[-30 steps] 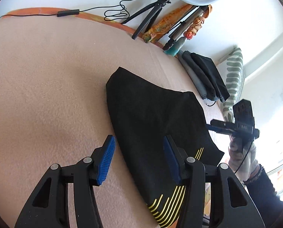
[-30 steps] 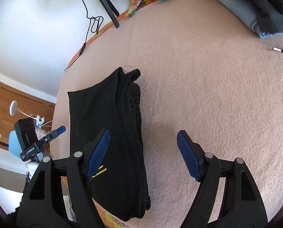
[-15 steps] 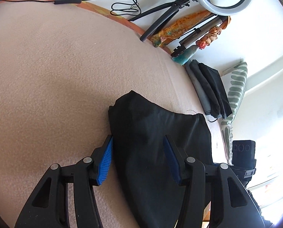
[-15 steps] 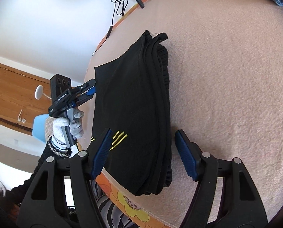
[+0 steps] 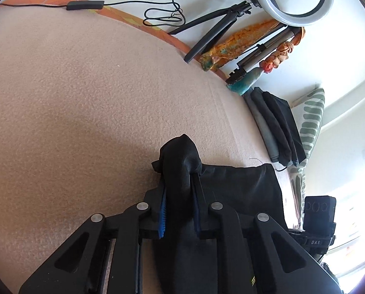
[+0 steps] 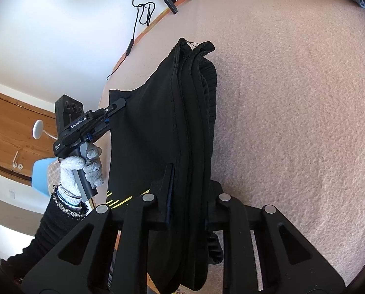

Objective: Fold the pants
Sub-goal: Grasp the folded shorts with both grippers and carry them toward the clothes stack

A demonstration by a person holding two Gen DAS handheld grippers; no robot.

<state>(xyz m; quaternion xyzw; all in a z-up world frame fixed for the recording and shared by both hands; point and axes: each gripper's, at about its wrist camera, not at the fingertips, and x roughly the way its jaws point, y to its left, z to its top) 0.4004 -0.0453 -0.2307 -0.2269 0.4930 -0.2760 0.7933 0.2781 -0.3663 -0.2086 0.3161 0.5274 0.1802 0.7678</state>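
The black pants (image 6: 158,122) with yellow stripes lie folded on the pink blanket (image 6: 293,122). My left gripper (image 5: 178,191) is shut on the pants' corner (image 5: 180,156), which bunches up between its blue pads. My right gripper (image 6: 187,196) is shut on the thick folded edge of the pants at the near side. In the right wrist view the left gripper (image 6: 113,109) shows at the pants' left corner, held by a gloved hand (image 6: 84,166).
A ring light on a tripod (image 5: 290,2), cables (image 5: 162,17) and rolled fabrics (image 5: 243,39) lie along the blanket's far edge. A stack of folded dark clothes (image 5: 278,127) and a leaf-patterned pillow (image 5: 310,120) sit at the right.
Both grippers have moved onto the pants and shut on them; half a second ago both were open above the fabric.
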